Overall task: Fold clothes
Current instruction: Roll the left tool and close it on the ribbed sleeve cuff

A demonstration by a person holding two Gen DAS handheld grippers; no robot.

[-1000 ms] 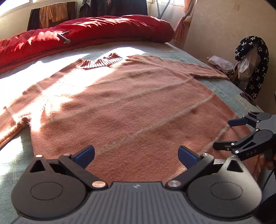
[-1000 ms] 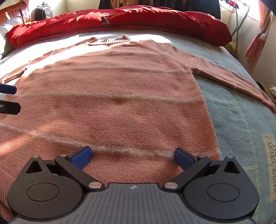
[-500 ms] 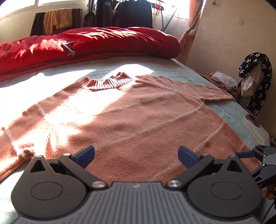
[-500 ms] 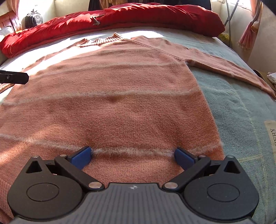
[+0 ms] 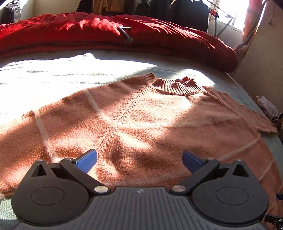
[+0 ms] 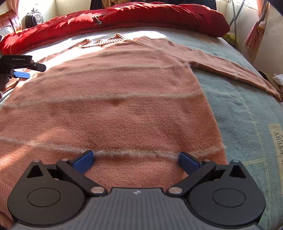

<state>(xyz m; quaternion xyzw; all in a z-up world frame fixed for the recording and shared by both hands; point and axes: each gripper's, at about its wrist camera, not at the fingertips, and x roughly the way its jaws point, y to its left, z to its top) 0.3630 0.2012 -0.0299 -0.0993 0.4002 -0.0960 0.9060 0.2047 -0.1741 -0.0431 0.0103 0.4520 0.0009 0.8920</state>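
Note:
A salmon-pink knit sweater [image 6: 113, 99] with thin pale stripes lies flat on the bed, ribbed collar [image 6: 104, 41] at the far end; it also shows in the left wrist view [image 5: 141, 123]. Its right sleeve [image 6: 230, 70] stretches out over the grey-green blanket. My left gripper [image 5: 139, 159] is open and empty, low over the sweater's left shoulder area near the armpit seam. It also shows in the right wrist view [image 6: 23, 70] at the far left. My right gripper [image 6: 136, 160] is open and empty over the sweater's lower part near the hem.
A red duvet [image 5: 123, 33] is bunched along the far side of the bed, also in the right wrist view [image 6: 141, 16]. The grey-green blanket [image 6: 247, 123] covers the bed. A backpack [image 6: 32, 17] and hanging clothes [image 5: 176, 8] stand behind. The wall is at the right.
My left gripper has swung left and forward, from the hem side to the sweater's left shoulder and sleeve. My right gripper has stayed near the hem, drawing back slightly. Both stay open.

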